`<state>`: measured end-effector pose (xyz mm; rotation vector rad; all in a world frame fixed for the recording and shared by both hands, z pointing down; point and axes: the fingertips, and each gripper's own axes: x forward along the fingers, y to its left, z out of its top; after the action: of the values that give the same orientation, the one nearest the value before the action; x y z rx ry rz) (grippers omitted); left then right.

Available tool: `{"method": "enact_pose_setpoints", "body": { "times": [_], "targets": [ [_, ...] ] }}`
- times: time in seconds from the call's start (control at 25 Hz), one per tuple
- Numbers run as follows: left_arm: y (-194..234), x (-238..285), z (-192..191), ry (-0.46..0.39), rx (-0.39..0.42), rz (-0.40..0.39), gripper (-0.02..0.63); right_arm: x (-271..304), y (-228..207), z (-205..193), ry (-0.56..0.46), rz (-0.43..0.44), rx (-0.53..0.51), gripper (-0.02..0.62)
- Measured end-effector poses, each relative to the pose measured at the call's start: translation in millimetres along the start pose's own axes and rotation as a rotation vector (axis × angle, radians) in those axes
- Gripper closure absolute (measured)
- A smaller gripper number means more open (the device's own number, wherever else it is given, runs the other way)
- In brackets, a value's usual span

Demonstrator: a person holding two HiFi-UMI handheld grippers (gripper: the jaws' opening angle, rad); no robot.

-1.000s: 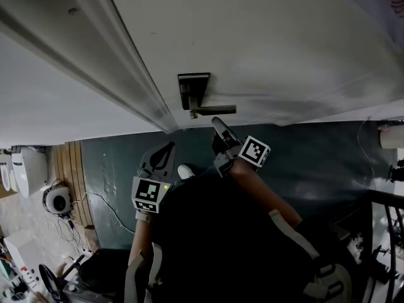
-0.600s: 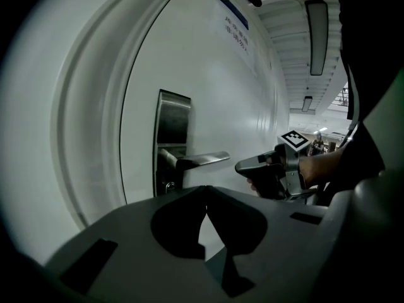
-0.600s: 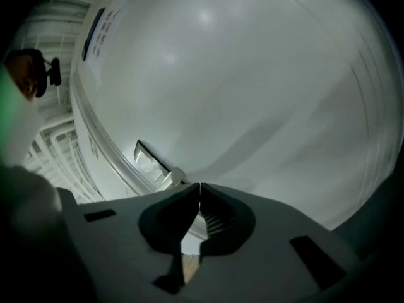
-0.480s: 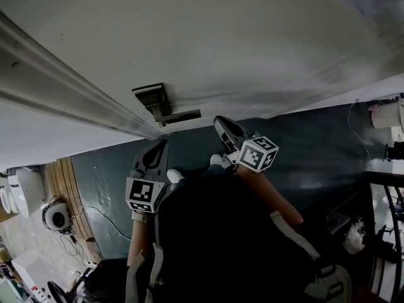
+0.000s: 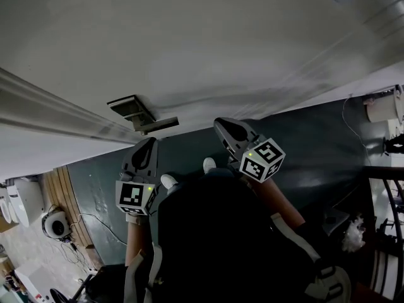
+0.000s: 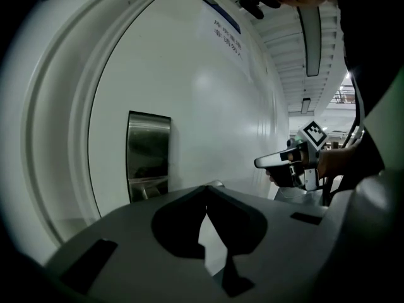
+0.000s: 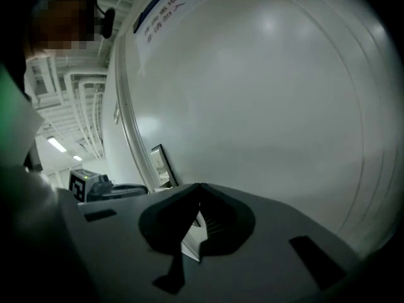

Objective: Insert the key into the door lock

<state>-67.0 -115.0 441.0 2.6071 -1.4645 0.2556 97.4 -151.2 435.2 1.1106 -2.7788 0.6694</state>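
Observation:
A dark metal lock plate (image 5: 131, 109) with a lever handle (image 5: 158, 125) sits on the white door (image 5: 240, 49). My left gripper (image 5: 144, 150) hangs just below the lever, jaws shut, with nothing seen in them. My right gripper (image 5: 226, 130) is to the right of the lever and apart from it, also shut. No key shows in any view. In the left gripper view the lock plate (image 6: 148, 153) stands ahead of the closed tips (image 6: 206, 189), and the right gripper (image 6: 287, 163) is off to the right. The right gripper view has the plate (image 7: 163, 164) far to the left.
The door frame (image 5: 44, 115) runs along the left of the lock. Below is a dark teal floor (image 5: 315, 137), with a wooden strip (image 5: 60, 182), white appliances (image 5: 19, 197) and cables at the lower left. Railings and clutter stand at the right edge (image 5: 385, 188).
The lock plate and lever have slid left in the head view. My right gripper, earlier just under the lever's end, now sits further right of it. Both stay shut.

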Motion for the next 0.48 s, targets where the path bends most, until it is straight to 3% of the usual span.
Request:
{"method": "enact_pose_setpoints", "body": {
  "times": [0.28, 0.48],
  "targets": [
    [-12, 14, 9, -0.015, 0.0, -0.003, 0.597, -19, 0, 16, 0.021, -0.013, -0.24, 0.58],
    [-20, 20, 15, -0.032, 0.014, -0.011, 0.597, -26, -2, 16, 0.029, -0.015, -0.308, 0.579]
  ]
}}
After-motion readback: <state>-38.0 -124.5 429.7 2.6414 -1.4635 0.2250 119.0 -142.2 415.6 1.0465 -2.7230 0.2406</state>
